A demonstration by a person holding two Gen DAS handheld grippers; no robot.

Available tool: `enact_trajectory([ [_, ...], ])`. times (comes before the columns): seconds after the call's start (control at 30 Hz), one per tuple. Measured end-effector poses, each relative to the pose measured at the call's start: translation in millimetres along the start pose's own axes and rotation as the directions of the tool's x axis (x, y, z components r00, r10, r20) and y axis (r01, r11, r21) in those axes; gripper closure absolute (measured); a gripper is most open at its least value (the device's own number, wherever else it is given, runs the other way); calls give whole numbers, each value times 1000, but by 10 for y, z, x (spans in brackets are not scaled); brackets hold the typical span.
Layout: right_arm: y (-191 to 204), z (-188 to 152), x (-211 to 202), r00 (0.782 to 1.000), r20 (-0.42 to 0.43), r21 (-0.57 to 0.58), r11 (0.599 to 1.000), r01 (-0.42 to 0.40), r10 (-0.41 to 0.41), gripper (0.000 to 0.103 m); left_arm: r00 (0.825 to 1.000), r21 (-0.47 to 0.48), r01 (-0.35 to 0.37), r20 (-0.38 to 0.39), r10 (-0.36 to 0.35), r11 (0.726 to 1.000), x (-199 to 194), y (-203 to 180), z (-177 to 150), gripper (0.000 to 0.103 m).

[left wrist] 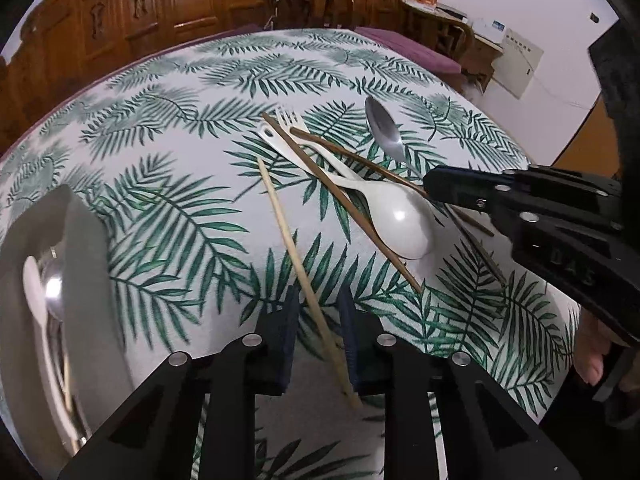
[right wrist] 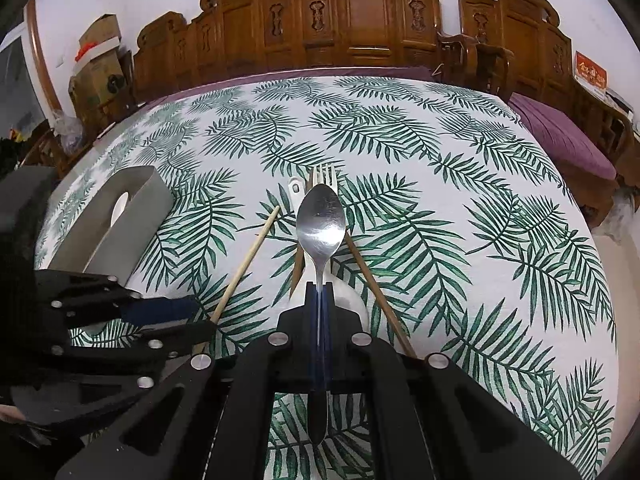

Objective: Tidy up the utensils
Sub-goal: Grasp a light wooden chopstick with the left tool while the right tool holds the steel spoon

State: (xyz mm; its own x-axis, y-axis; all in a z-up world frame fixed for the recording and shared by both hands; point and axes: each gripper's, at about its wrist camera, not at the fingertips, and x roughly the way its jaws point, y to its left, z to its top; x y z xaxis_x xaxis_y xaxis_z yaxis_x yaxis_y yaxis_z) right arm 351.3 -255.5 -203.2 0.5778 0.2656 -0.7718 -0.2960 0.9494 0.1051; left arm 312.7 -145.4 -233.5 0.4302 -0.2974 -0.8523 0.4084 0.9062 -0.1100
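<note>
My left gripper [left wrist: 318,314] is low over the leaf-print table, open, with a pale bamboo chopstick [left wrist: 280,216] running between its blue pads [left wrist: 290,320], which stand clear of the stick on both sides. My right gripper [right wrist: 320,296] is shut on the handle of a metal spoon [right wrist: 320,224], held above the pile with its bowl pointing away. The pile below holds a white spoon [left wrist: 400,220], a white fork [left wrist: 288,118] and two dark brown chopsticks [left wrist: 344,204]. In the right wrist view my left gripper [right wrist: 188,320] sits at the chopstick's [right wrist: 244,264] near end.
A grey utensil holder [left wrist: 76,240] stands at the left with a white spoon and something metal inside it; it also shows in the right wrist view [right wrist: 136,204]. Carved wooden benches [right wrist: 360,20] with a purple cushion [right wrist: 560,136] line the table's far side.
</note>
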Motion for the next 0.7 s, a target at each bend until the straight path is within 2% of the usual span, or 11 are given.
enact_trajectory([
  [0.07, -2, 4, 4, 1000, -1, 0, 1000, -1, 1, 99, 1000, -13, 1, -10, -1, 1000, 61, 5, 16, 88],
  [0.13, -2, 1, 4, 1000, 0, -1, 1000, -2, 2, 99, 1000, -28, -1, -16, 0, 1000, 109, 19, 30, 95],
  [0.33, 36, -8, 36, 1000, -8, -4, 1000, -6, 6, 99, 1000, -28, -14, -14, 13, 1000, 96, 76, 6, 98],
  [0.7, 228, -2, 67, 1000, -11, -29, 999, -26, 26, 99, 1000, -48, -19, 15, 20, 999, -325, 271, -231, 99],
])
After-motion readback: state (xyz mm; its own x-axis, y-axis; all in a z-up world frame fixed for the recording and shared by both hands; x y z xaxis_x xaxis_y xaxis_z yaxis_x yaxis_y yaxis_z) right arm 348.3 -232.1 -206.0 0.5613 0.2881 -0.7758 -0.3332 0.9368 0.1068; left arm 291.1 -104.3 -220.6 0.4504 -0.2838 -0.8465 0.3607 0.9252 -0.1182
